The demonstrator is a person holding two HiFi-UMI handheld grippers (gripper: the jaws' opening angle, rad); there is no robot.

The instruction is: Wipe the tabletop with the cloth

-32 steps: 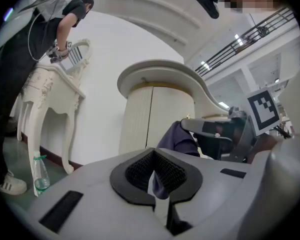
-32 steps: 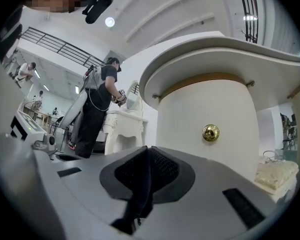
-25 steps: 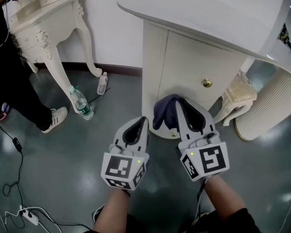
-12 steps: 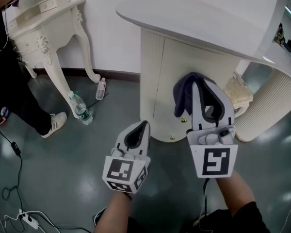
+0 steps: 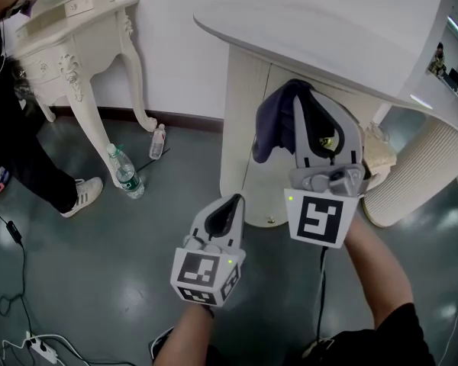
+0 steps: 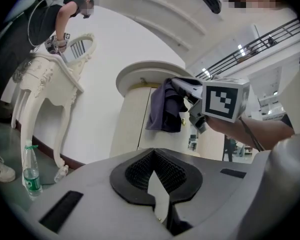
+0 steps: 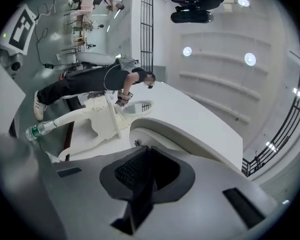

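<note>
**Cloth pinched in the right claw, under the desk's rim**

Nearest the person, the left claw [image 5: 229,207] was pressed together with nothing between its tips, and it hung low over the floor [image 5: 99,265]. The right claw [image 5: 300,97] was raised higher and farther forward. It was pinching the dark blue cloth [image 5: 272,125], which drooped in a bunch to the left of the tips. In the left gripper view the cloth [image 6: 164,107] hung in front of the pale cabinet [image 6: 135,119] that carries the desk [image 6: 151,73]. It was below the top and not touching the top.

The desk [image 5: 328,29] was a white, curved slab whose rounded rim jutted out over the cabinet [image 5: 244,136]. Its top looked bare in the head view. To the right stood a ribbed round column [image 5: 421,175] and a small cream stool [image 5: 378,152], both close to the right arm.

Left of the cabinet the grey-green floor lay open. Two plastic bottles [image 5: 126,171] lay near the leg of a carved white table [image 5: 72,33]. A person in dark clothes [image 5: 11,128] stood by that table, and cables [image 5: 19,311] trailed along the floor at the left edge.
</note>
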